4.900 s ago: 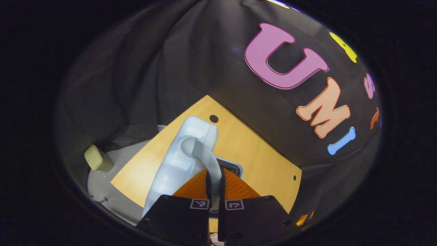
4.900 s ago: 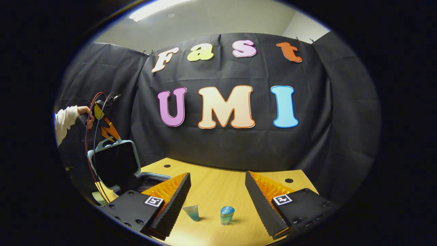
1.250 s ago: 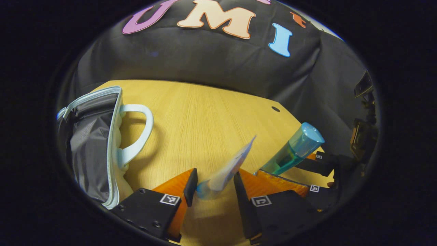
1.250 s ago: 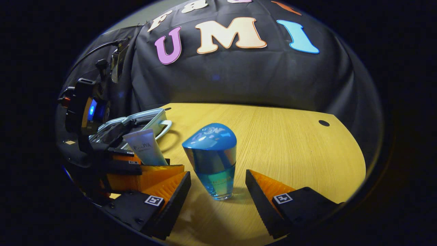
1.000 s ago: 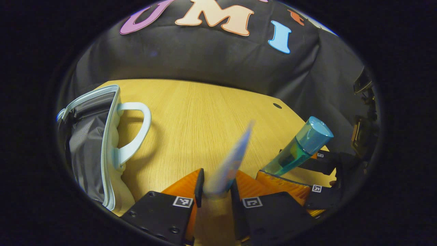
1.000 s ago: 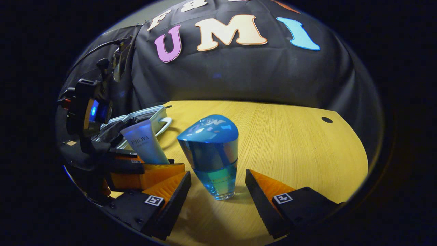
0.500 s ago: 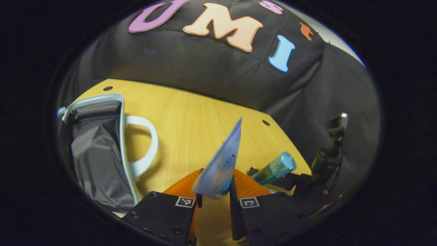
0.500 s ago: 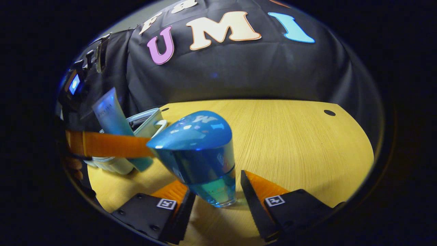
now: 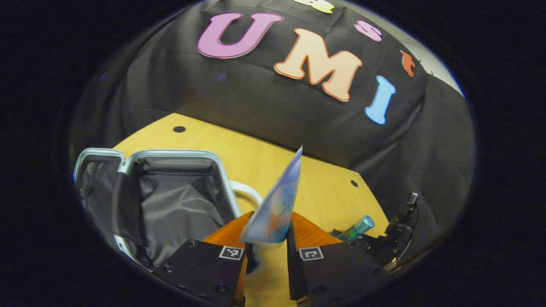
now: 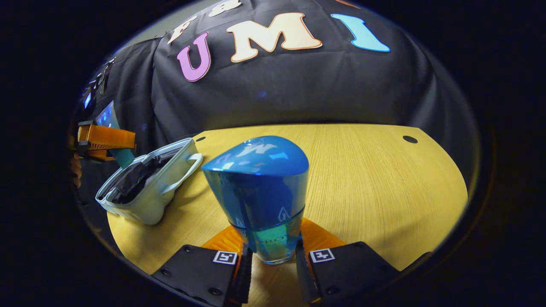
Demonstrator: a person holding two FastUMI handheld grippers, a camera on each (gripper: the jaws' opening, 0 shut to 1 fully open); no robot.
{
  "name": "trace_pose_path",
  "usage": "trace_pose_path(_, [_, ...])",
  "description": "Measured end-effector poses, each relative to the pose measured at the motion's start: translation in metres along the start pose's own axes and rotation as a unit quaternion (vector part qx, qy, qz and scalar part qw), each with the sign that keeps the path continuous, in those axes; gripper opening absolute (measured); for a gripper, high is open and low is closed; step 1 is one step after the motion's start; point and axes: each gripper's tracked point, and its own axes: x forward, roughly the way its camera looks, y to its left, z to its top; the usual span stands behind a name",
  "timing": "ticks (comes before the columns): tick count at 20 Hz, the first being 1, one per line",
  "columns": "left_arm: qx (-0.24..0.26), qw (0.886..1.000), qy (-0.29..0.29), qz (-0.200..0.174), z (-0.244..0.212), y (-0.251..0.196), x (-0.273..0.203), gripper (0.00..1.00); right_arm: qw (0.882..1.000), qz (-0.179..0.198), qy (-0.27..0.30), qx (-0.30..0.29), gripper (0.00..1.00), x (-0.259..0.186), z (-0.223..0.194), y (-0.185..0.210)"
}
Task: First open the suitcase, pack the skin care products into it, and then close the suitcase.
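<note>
The left tool (image 9: 266,245) pinches a pale tube of skin care cream (image 9: 275,204) by its lower end, just right of the open suitcase (image 9: 170,204) on the wooden surface (image 9: 239,149). The right tool (image 10: 273,260) pinches a blue-capped bottle (image 10: 260,192) near its base, well right of the suitcase.

Recording booth, not a home: black cloth wall (image 10: 298,89) hangs directly behind a bare wooden table (image 10: 375,179) with cable holes, and a strip of plain ceiling (image 9: 443,74) shows above the cloth.
</note>
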Motion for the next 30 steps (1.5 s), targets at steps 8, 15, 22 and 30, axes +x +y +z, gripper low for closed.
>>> trace_pose_path(8, [-0.033,0.991,0.101,0.080,-0.033,0.097,-0.010,0.33,0.999,-0.025,-0.021,0.013,0.43,-0.020,0.031,0.007])
trace_pose_path(15, [-0.060,0.964,0.246,0.080,-0.098,0.122,-0.005,0.36,1.000,-0.011,-0.015,0.021,0.45,-0.053,0.061,0.045])
trace_pose_path(22, [-0.043,0.969,0.240,0.046,-0.082,0.114,-0.012,0.92,0.998,0.060,0.001,0.031,0.44,-0.068,0.081,0.140])
trace_pose_path(30, [-0.048,0.984,0.151,0.076,-0.006,0.149,-0.089,0.97,0.990,0.138,0.028,0.012,0.45,-0.033,0.081,0.246])
